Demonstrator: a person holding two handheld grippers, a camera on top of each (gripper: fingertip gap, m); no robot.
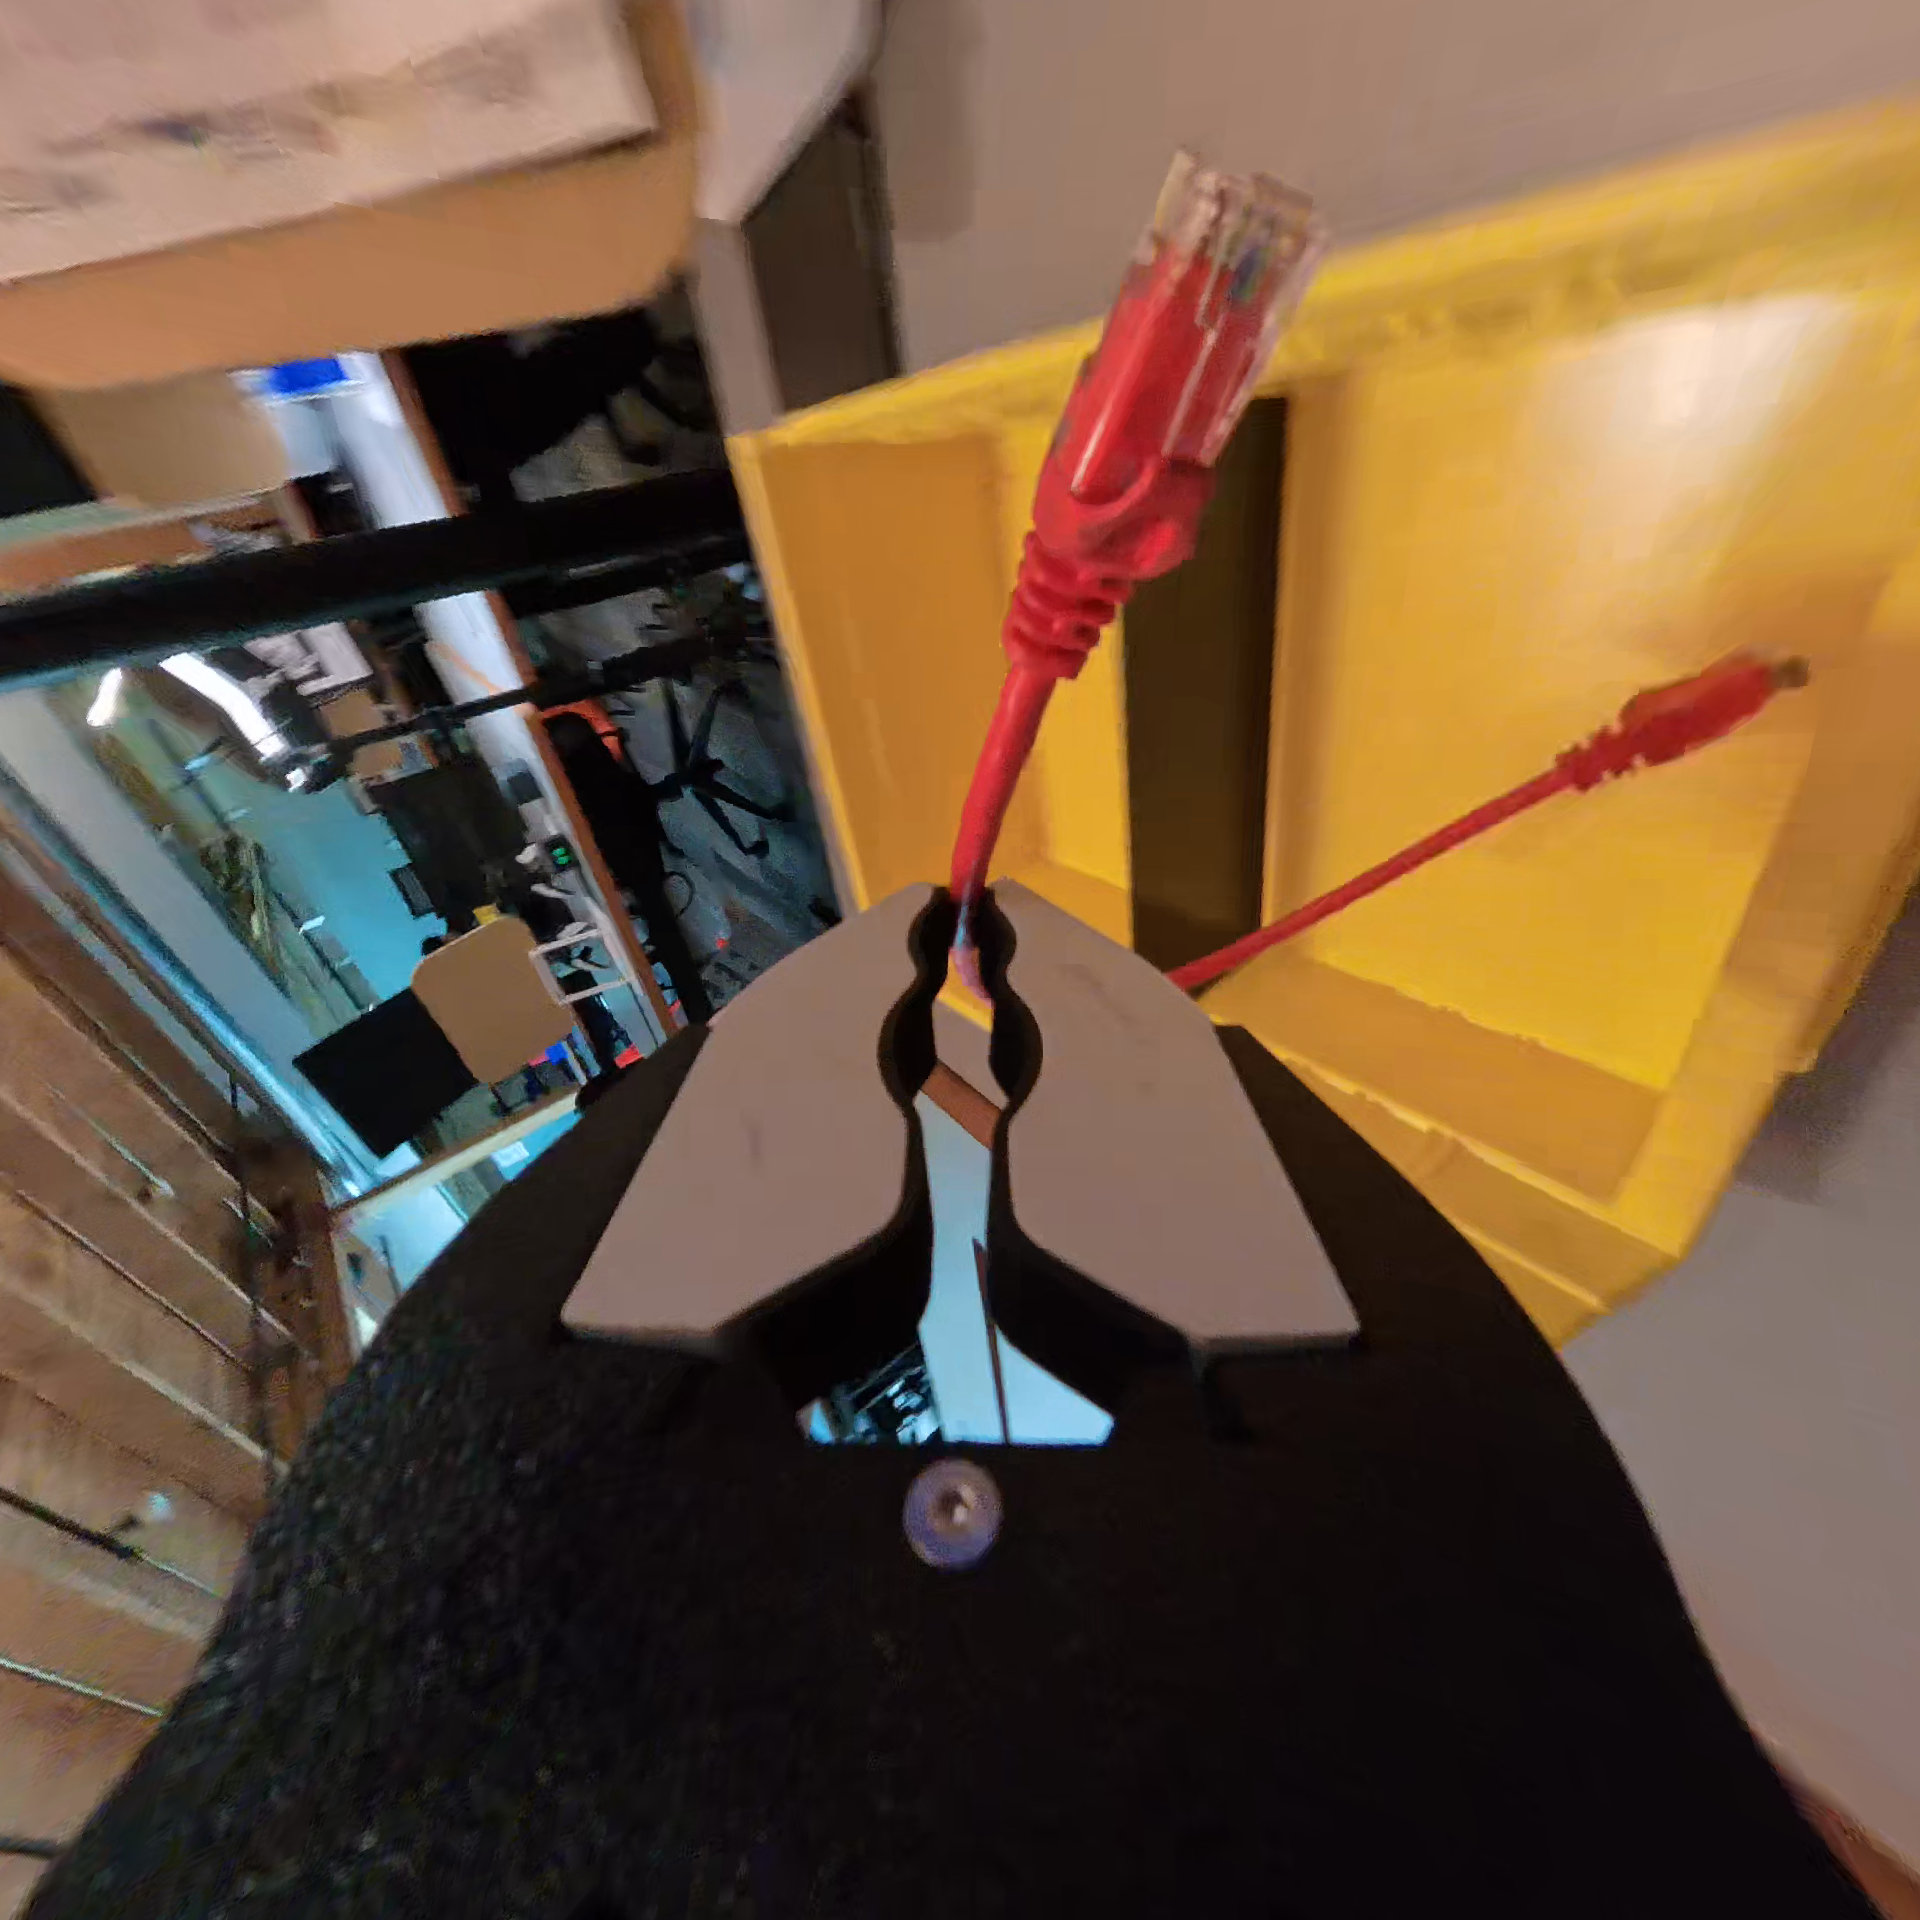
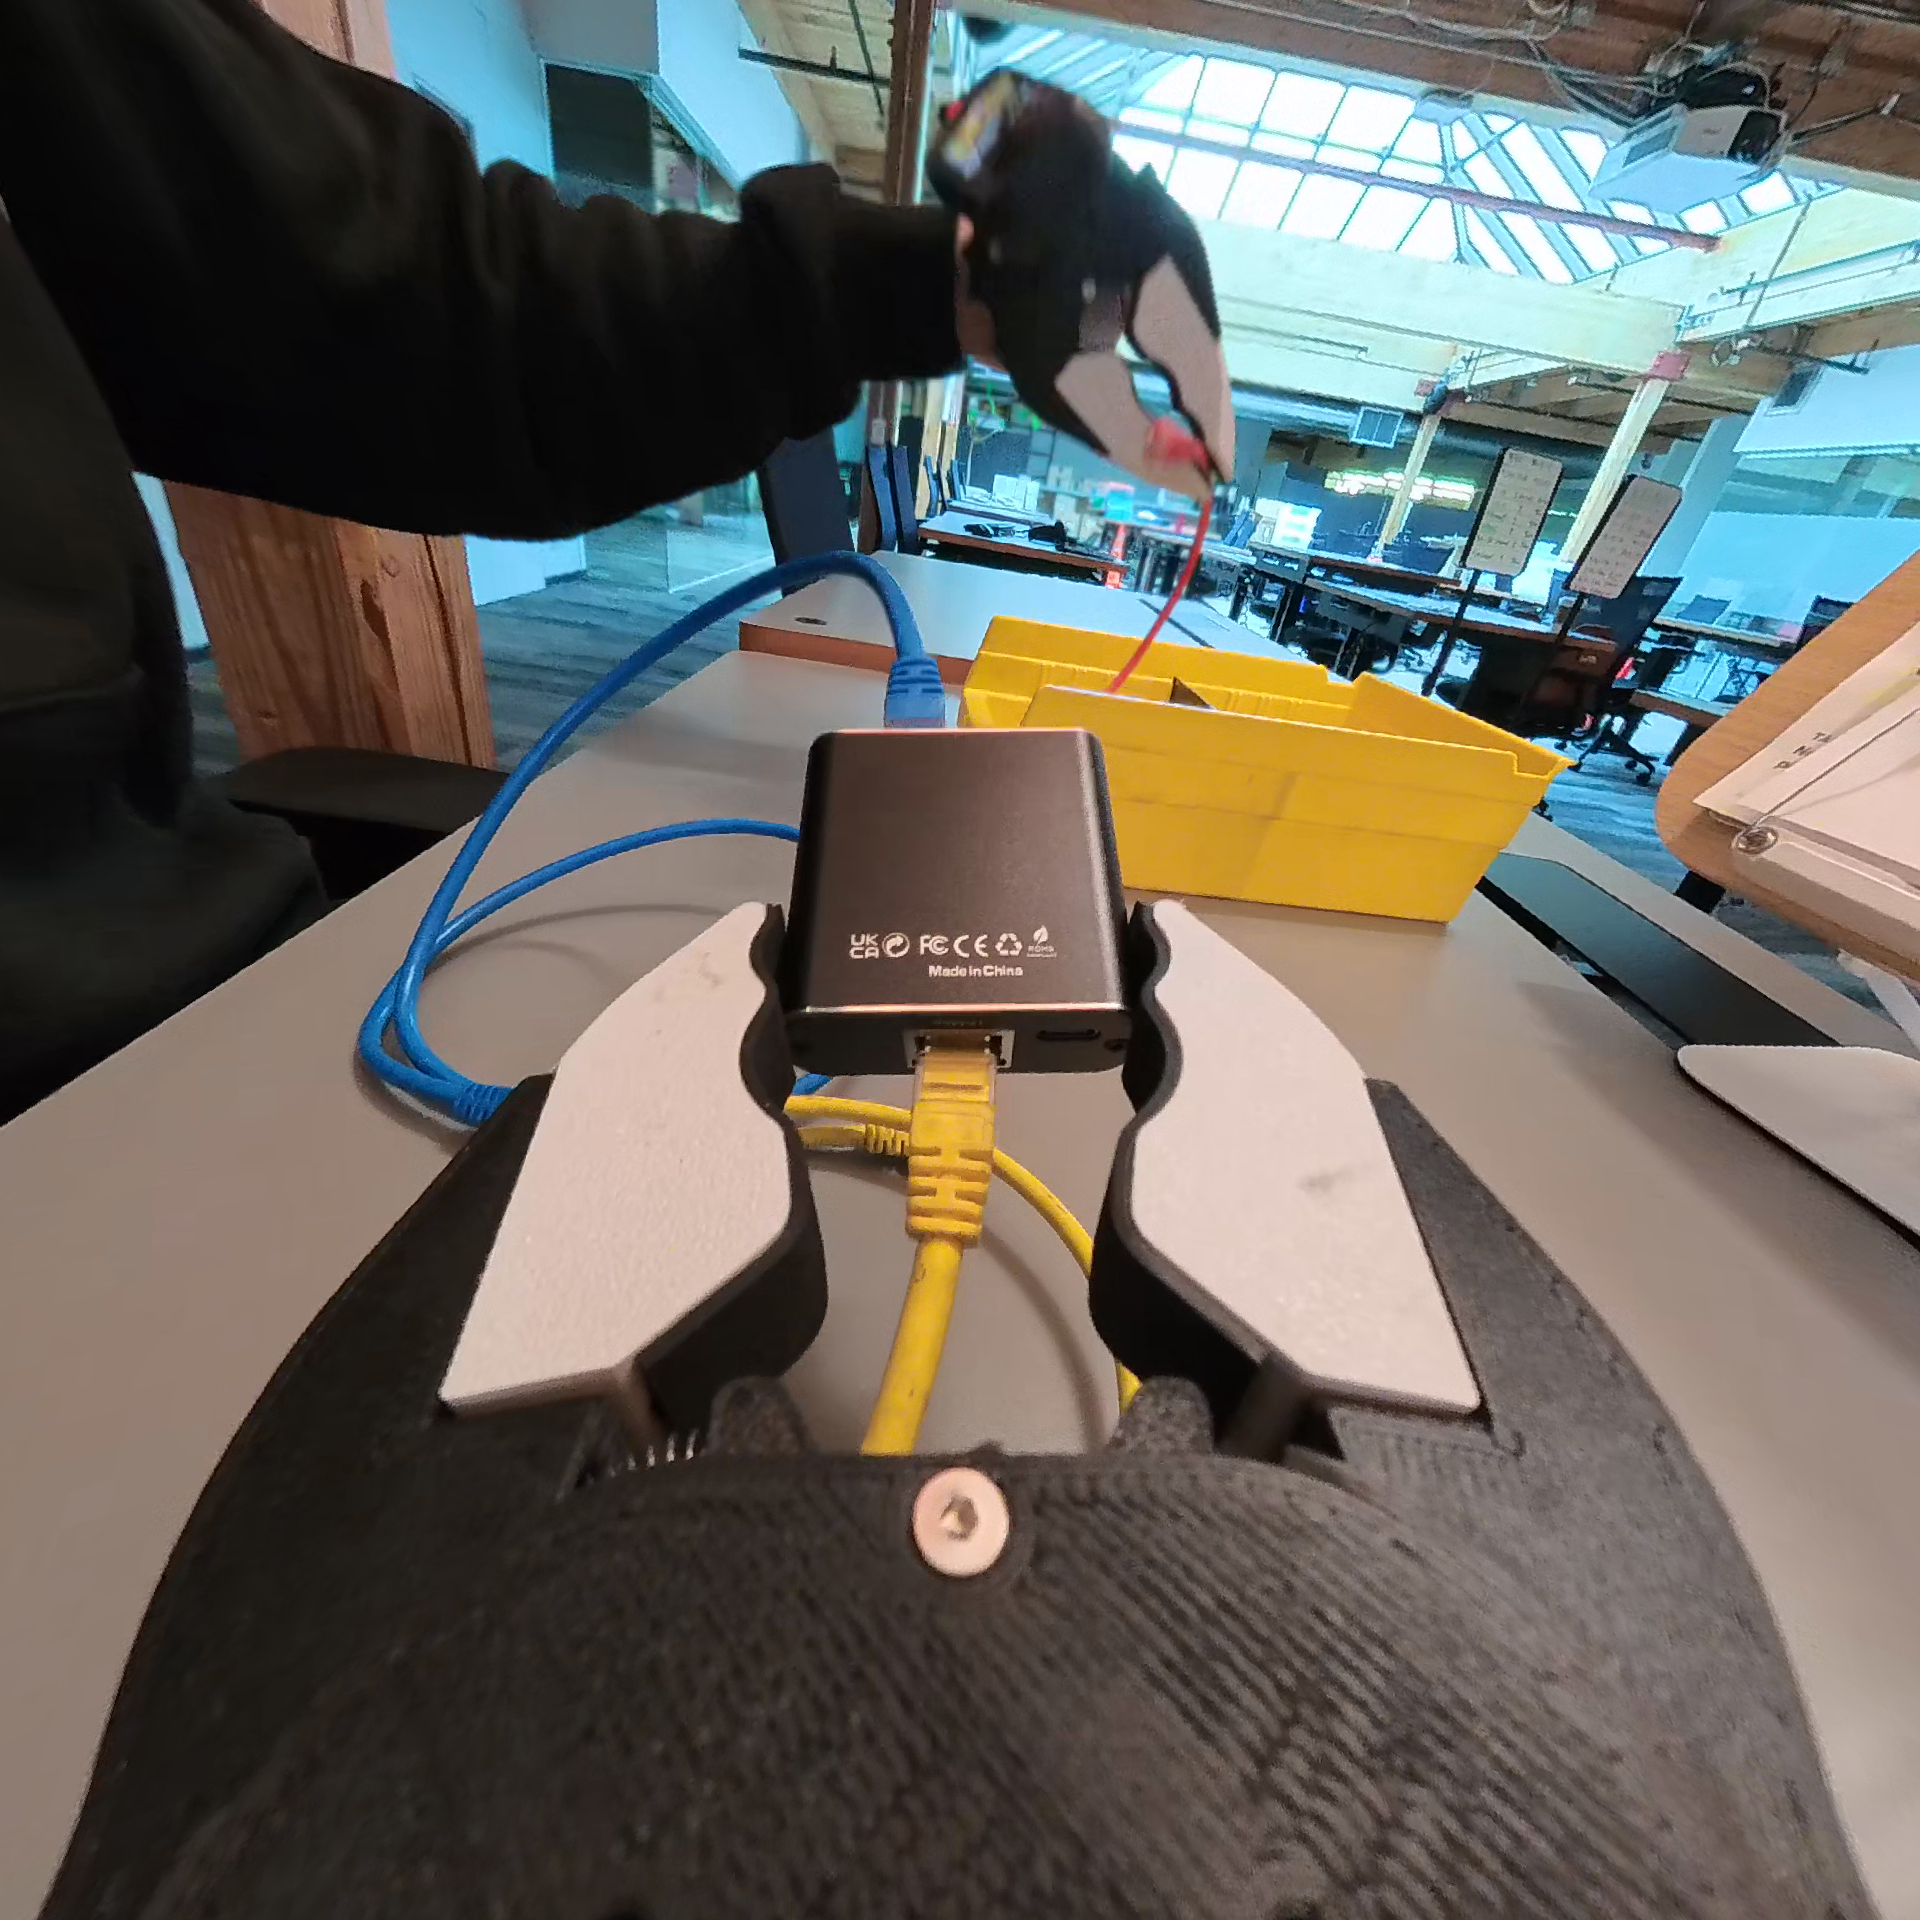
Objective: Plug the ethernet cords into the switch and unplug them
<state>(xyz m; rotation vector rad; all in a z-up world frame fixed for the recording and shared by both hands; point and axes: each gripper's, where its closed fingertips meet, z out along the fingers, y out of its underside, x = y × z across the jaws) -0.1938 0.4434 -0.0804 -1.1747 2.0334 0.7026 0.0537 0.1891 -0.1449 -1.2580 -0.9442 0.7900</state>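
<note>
Left wrist view: the left gripper point(image 1: 971, 914) is closed on a red ethernet cord point(image 1: 992, 769), pinched at the very fingertips. The cord's clear-tipped plug point(image 1: 1174, 353) stands free above the tips at upper centre, plugged into nothing. A second red plug point(image 1: 1694, 717) lies at right centre over the yellow bin point(image 1: 1558, 831), which fills the right half of that frame. The switch does not appear in this view.

Right wrist view: the right gripper point(image 2: 951, 997) grips the black switch point(image 2: 956, 883) by its two sides at centre frame, fingers spread to the switch's width. A yellow ethernet cord point(image 2: 940, 1174) is seated in the near port and runs back between the fingers. A blue ethernet cord point(image 2: 623, 717) enters the far end of the switch and loops across the grey table point(image 2: 260, 1091) at left. The left gripper point(image 2: 1184, 447) appears here at upper centre, raised above the yellow bin point(image 2: 1299, 821), the red cord point(image 2: 1179, 582) hanging from it into the bin.

The bin stands just beyond and right of the switch. A dark sleeve point(image 2: 520, 343) crosses the upper left. A clipboard with papers point(image 2: 1829, 769) overhangs the right edge. Bare table lies right of the switch.
</note>
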